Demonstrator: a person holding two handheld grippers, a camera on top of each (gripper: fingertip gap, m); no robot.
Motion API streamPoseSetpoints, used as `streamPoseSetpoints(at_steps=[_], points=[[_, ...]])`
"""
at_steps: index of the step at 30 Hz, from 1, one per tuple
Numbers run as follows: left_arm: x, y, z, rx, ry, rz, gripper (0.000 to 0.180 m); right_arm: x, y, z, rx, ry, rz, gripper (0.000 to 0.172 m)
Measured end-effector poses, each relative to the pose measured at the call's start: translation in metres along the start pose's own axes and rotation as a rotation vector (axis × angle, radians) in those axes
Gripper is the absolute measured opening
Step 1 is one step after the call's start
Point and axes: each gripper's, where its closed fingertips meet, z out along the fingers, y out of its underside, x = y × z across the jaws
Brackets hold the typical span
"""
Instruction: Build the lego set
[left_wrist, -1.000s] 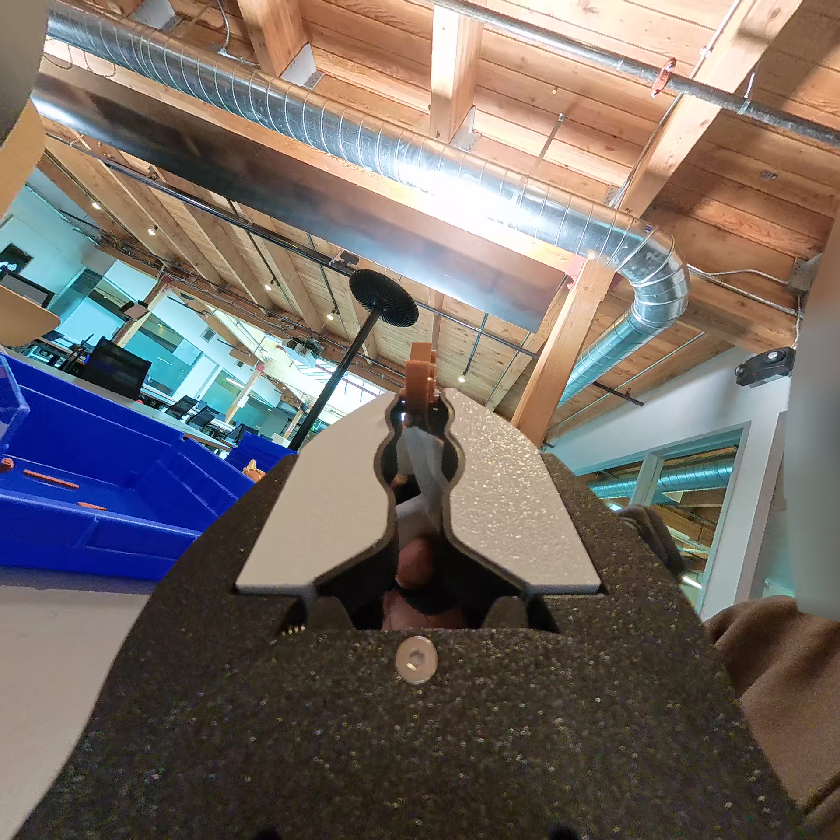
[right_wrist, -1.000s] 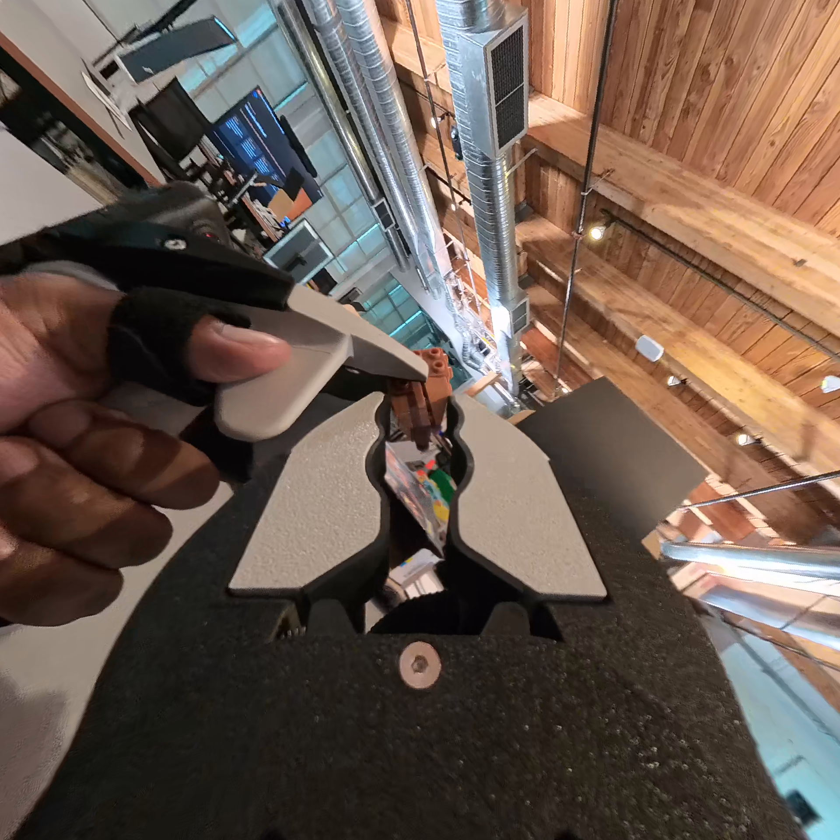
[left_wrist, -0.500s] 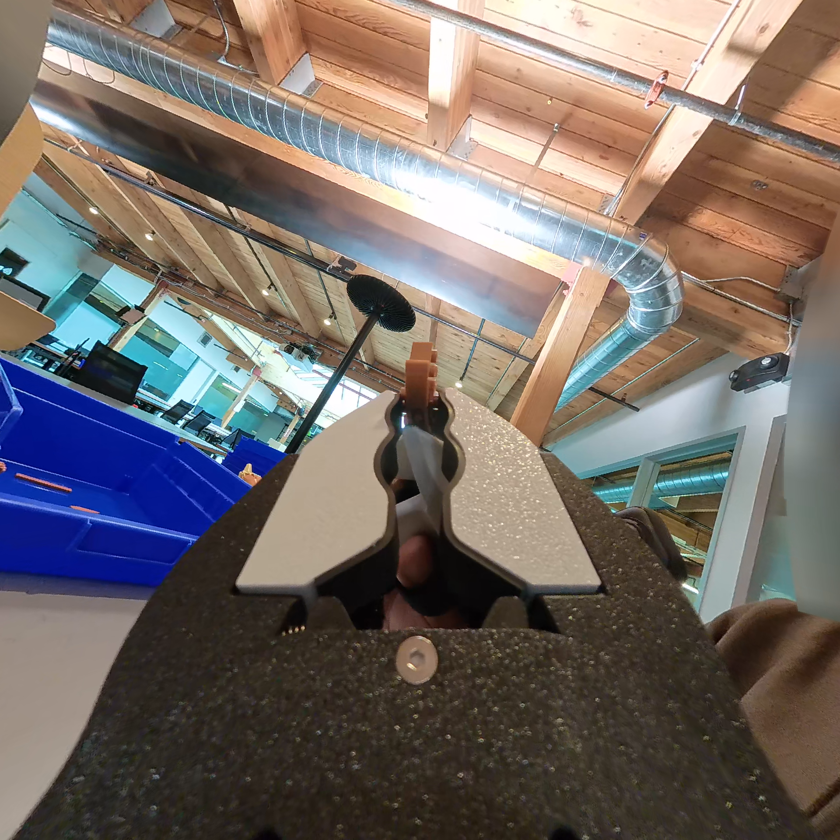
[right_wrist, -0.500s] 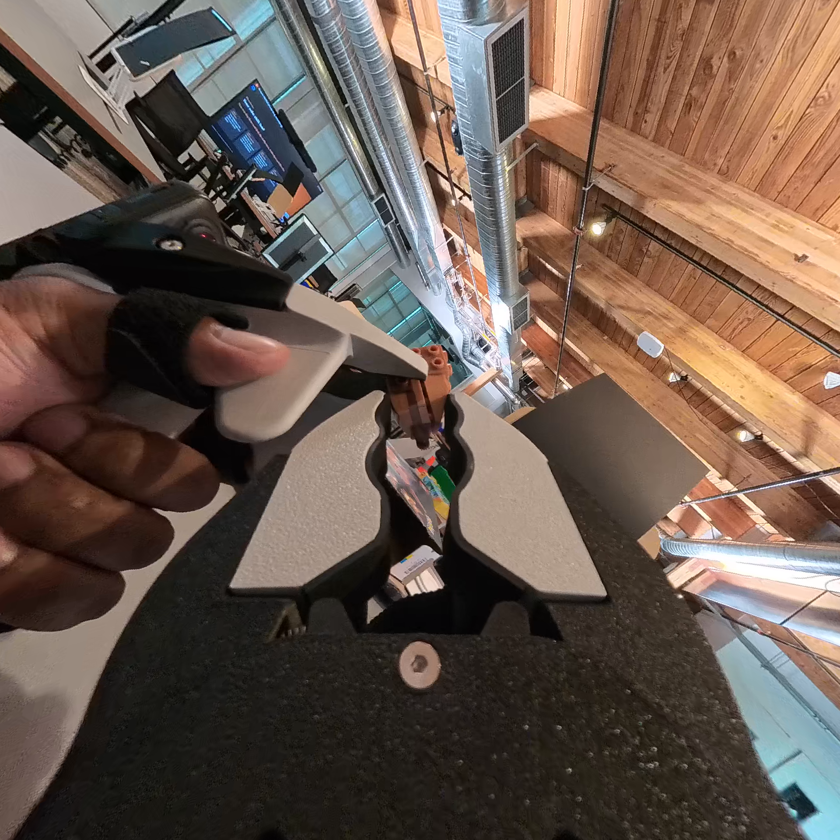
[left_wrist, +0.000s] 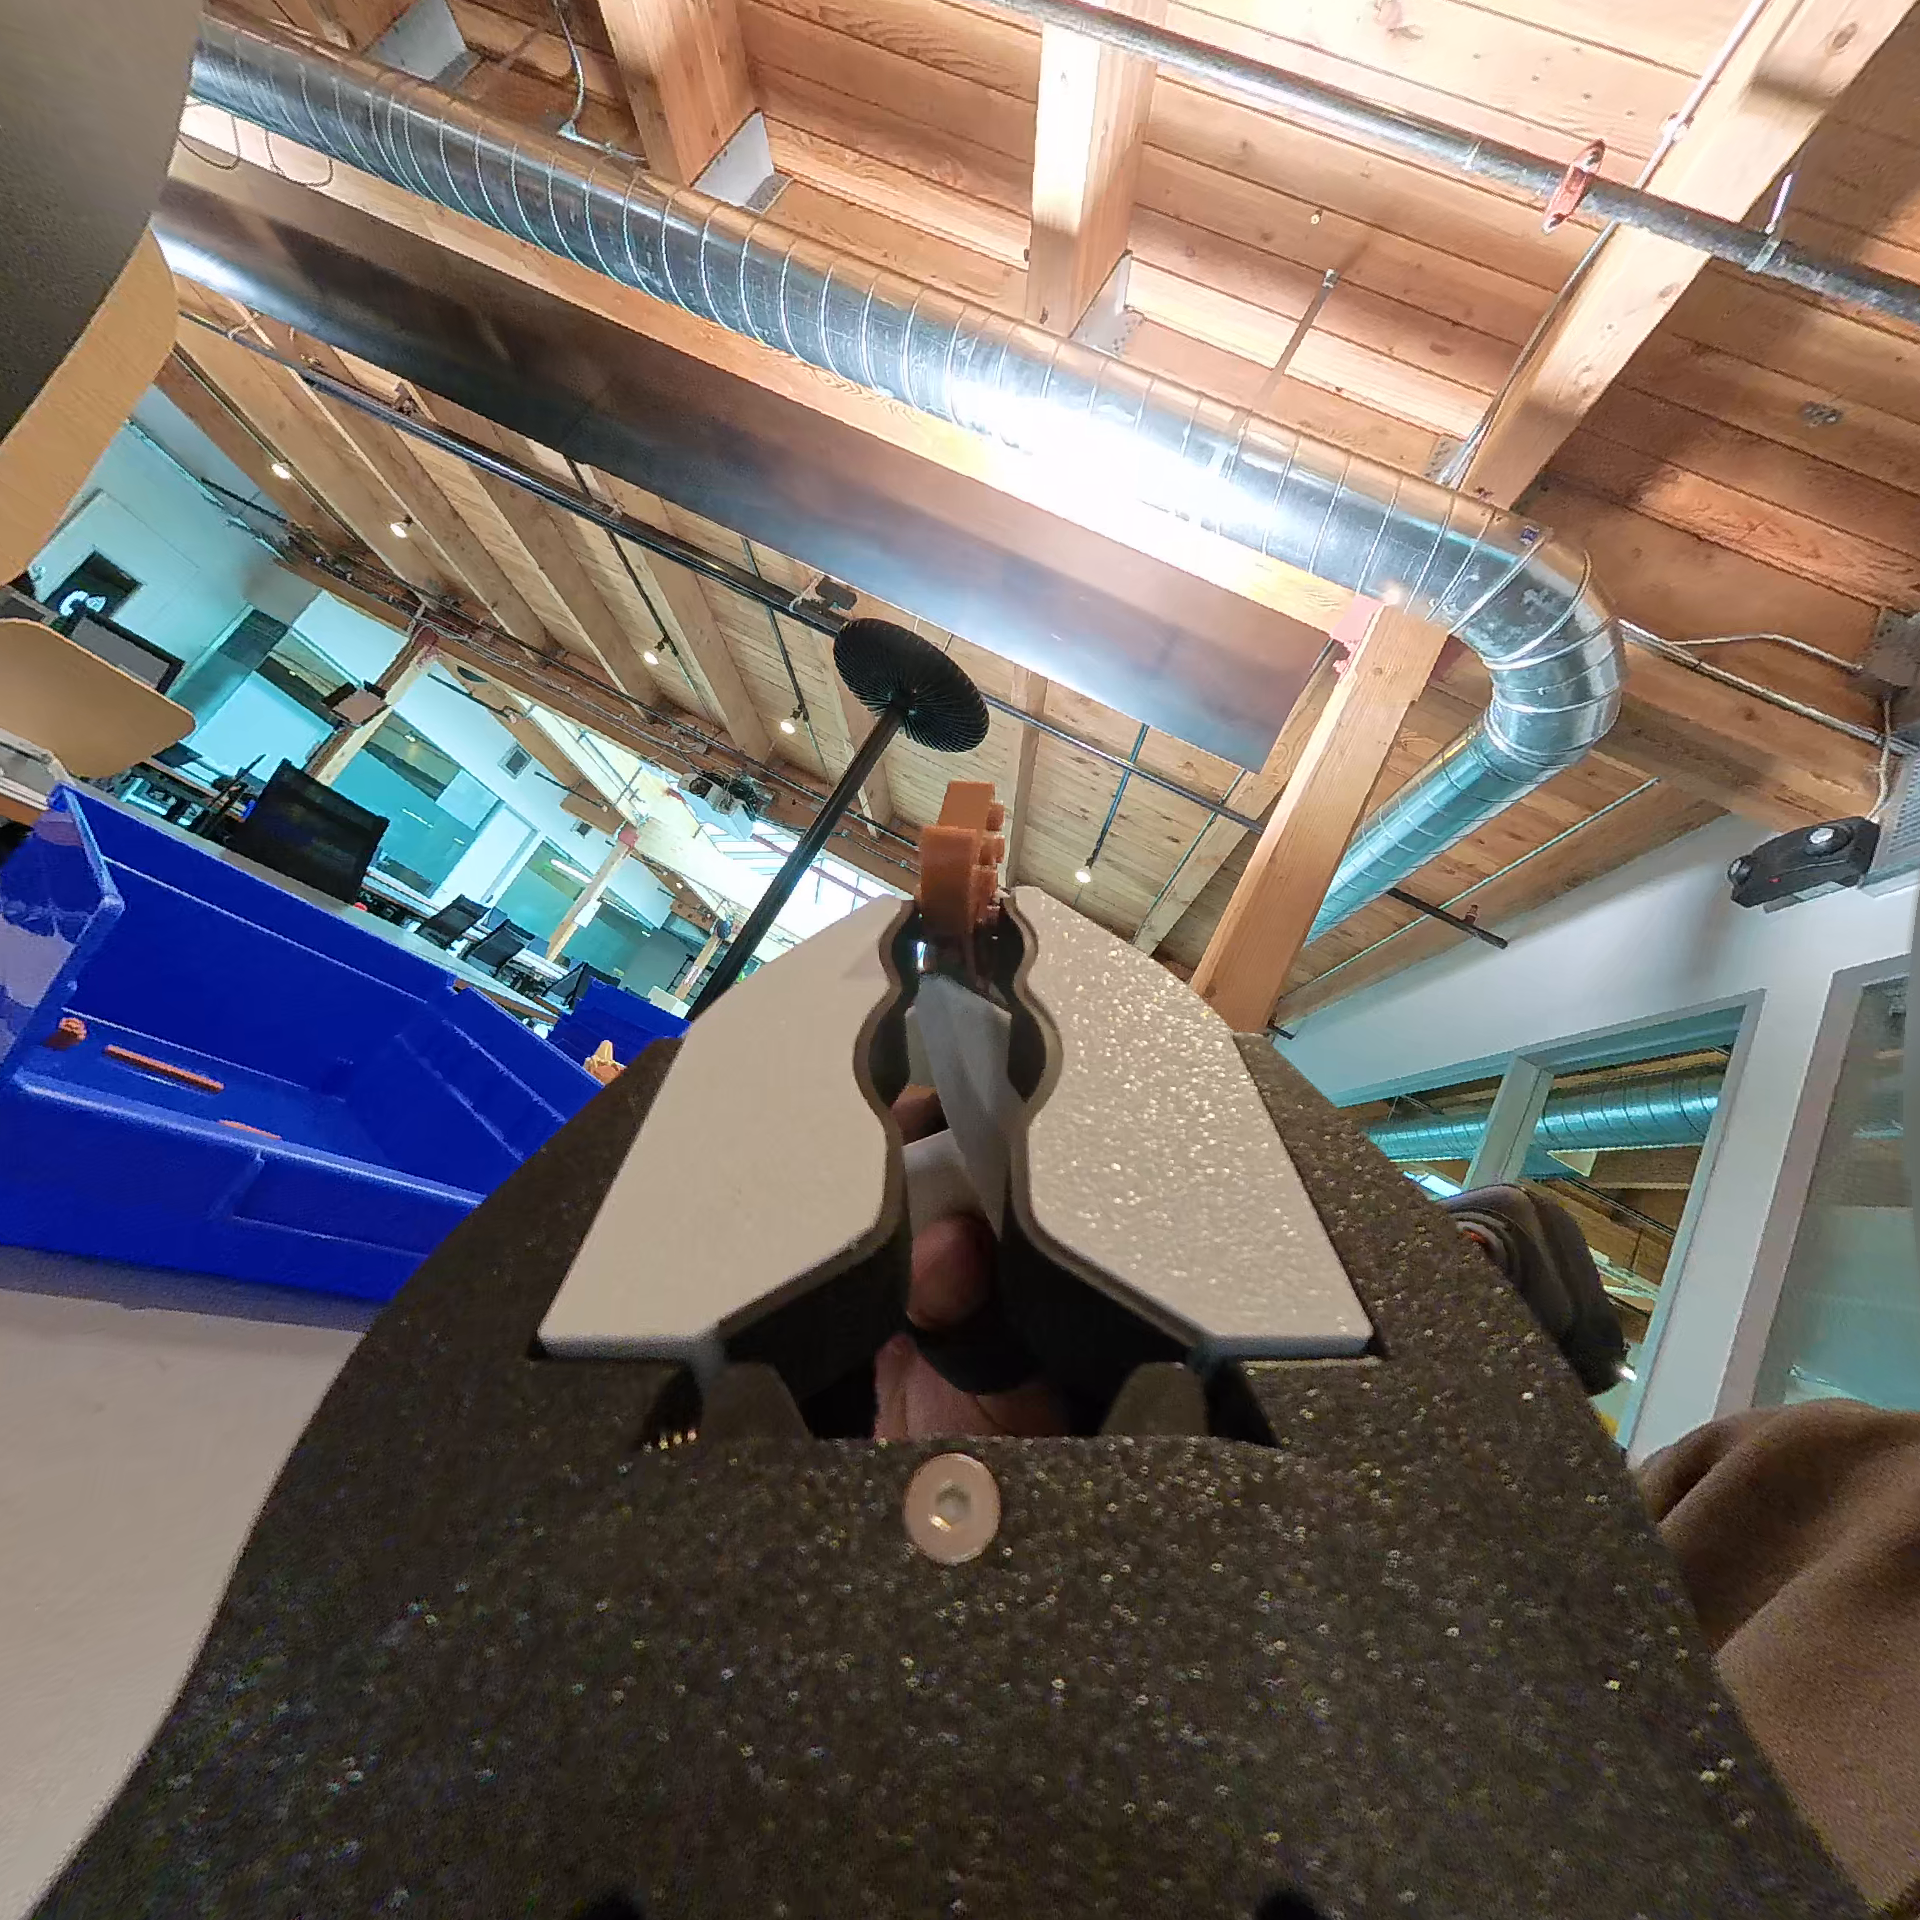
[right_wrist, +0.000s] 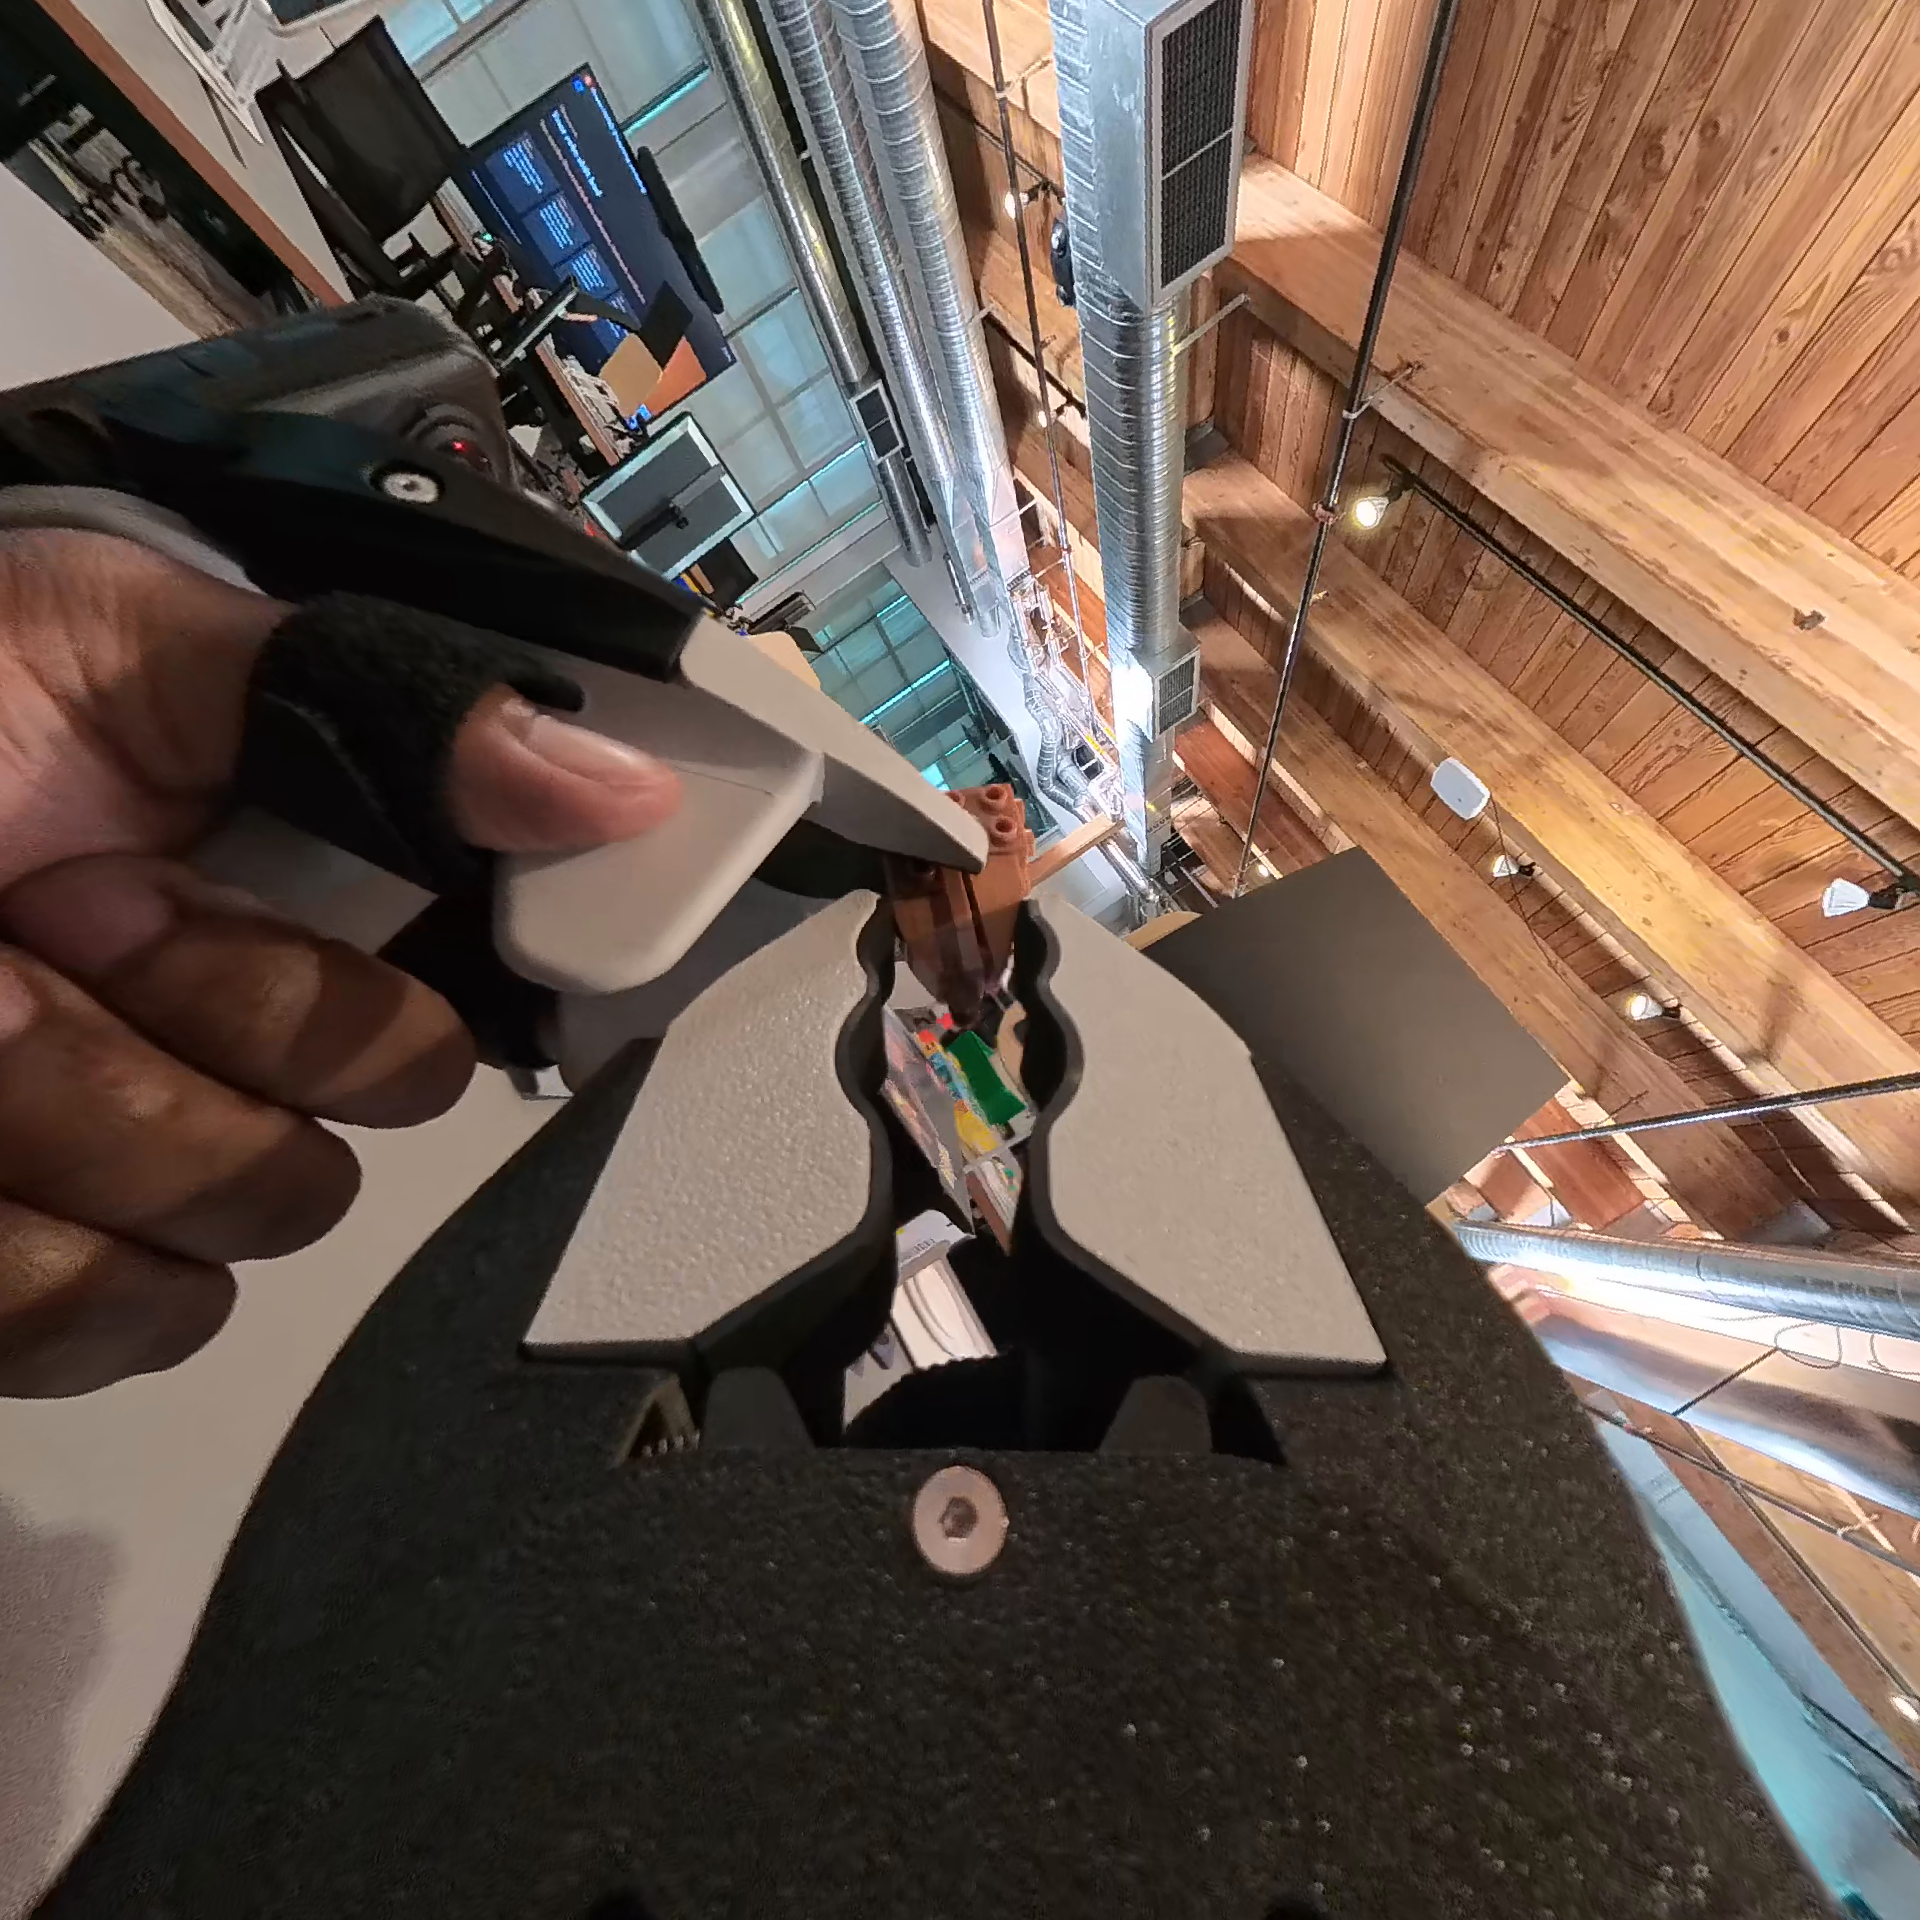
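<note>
Wood-beam ceiling (left_wrist: 1351, 343) w/ metal ducts (left_wrist: 935, 343); blue bins (left_wrist: 239, 1049) on pale tabletop (left_wrist: 125, 1507).

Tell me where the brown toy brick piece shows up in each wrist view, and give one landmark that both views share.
Left wrist view: brown brick piece at centre, sticking up from the left gripper.
Right wrist view: same piece at centre, in the right gripper, left gripper's fingertip on it.
Shared landmark: wooden ceiling.

Brick assembly (right_wrist: 977, 894) between both grippers' fingers (right_wrist: 883, 831); bin (left_wrist: 208, 1039) left.
</note>
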Motion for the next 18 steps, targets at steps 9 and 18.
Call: streamPoseSetpoints(at_steps=[9,18], points=[[-0.0019,-0.0073,-0.0017,0.04,0.012,-0.04,0.014,0.0028,-0.0038,-0.0008,0.018,0.07,-0.016,0.025],[-0.002,-0.0074,-0.0019,0.035,0.01,-0.034,0.014,0.0003,-0.0033,-0.0011,0.018,0.041,-0.015,0.019]])
